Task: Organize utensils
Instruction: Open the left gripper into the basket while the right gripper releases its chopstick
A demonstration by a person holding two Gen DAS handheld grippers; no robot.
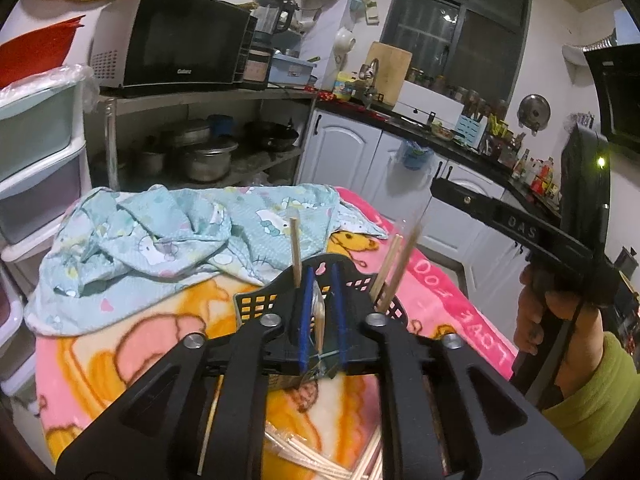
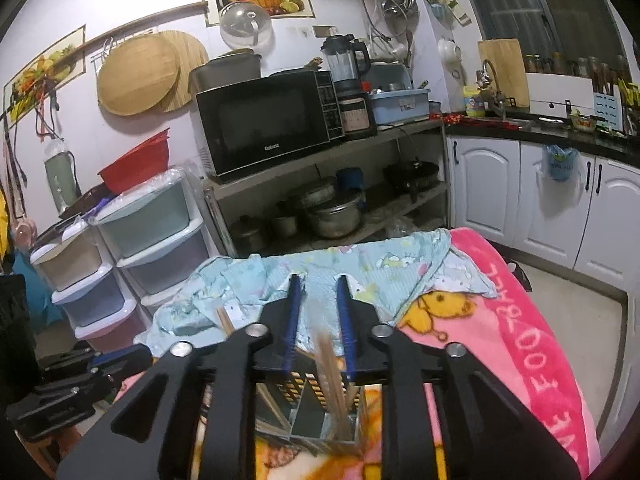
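1. Left gripper (image 1: 319, 312): blue-padded jaws clamped on a thin upright wall of the black perforated utensil holder (image 1: 256, 304), a clear plastic edge pinched between the pads.
2. Just beyond those jaws, inside the holder: one chopstick (image 1: 296, 254) standing upright to the left of the jaws, a blurred pair of chopsticks (image 1: 394, 270) leaning to the right of them.
3. Below and behind the left jaws, on the cartoon-print blanket (image 1: 452, 300) covering the table: loose chopsticks in clear wrappers (image 1: 304, 456), lying flat.
4. Ahead of the left jaws, well beyond the holder: crumpled light-blue cloth (image 1: 160, 240) on the blanket.
5. To the right of the left jaws: right hand (image 1: 556, 312) gripping the handle of the other black gripper, raised above the table edge.
6. Right gripper (image 2: 319, 320): jaws apart, nothing between the pads; held above the holder.
7. Directly beneath the right jaws: open compartment of the holder (image 2: 304, 412), seen from above, with a motion-blurred bundle of chopsticks (image 2: 332, 384) standing in it; divider wall visible to the left of the bundle.
8. Left of the right jaws: two more chopstick tips (image 2: 224, 320) poking up past the gripper body; which compartment, cannot tell.
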